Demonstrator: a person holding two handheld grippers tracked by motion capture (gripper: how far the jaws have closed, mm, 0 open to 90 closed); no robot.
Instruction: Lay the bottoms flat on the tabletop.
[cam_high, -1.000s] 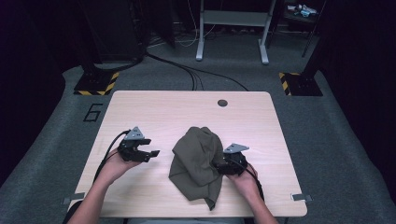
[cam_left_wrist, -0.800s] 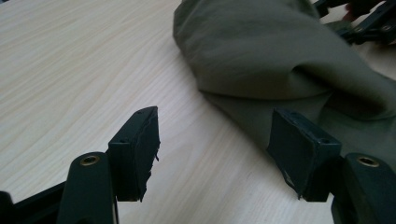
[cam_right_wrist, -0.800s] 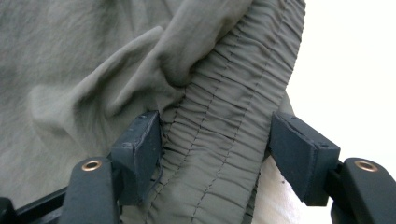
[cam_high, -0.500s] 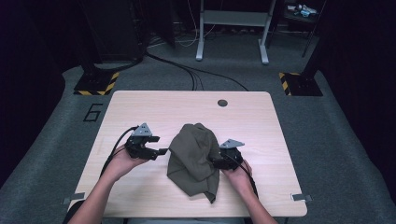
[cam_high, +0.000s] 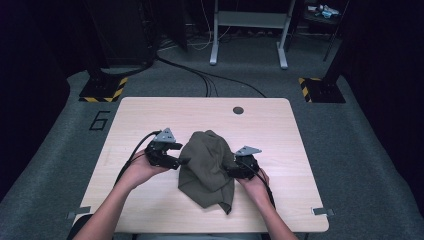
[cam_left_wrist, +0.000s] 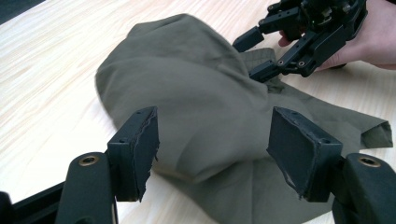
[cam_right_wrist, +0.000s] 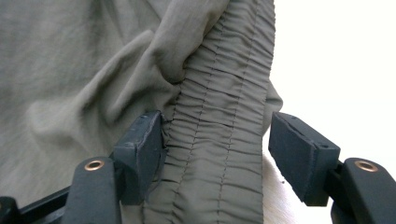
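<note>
My high view looks down over the surface (cam_high: 150, 115); both tong cameras sit close, sharing the olive cloth (cam_left_wrist: 201, 102).

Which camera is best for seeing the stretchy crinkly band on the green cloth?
The right gripper view: the gathered band runs up between the open right gripper jaws, stitching clear. The left gripper view shows a small piece of it; in the high view the green cloth looks too small to make it out.

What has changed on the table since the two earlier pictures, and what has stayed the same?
The left gripper moved up the table and in to the olive garment's edge, jaws open. The garment bunched slightly. The right gripper stayed at its elastic waistband, jaws open around it.
</note>
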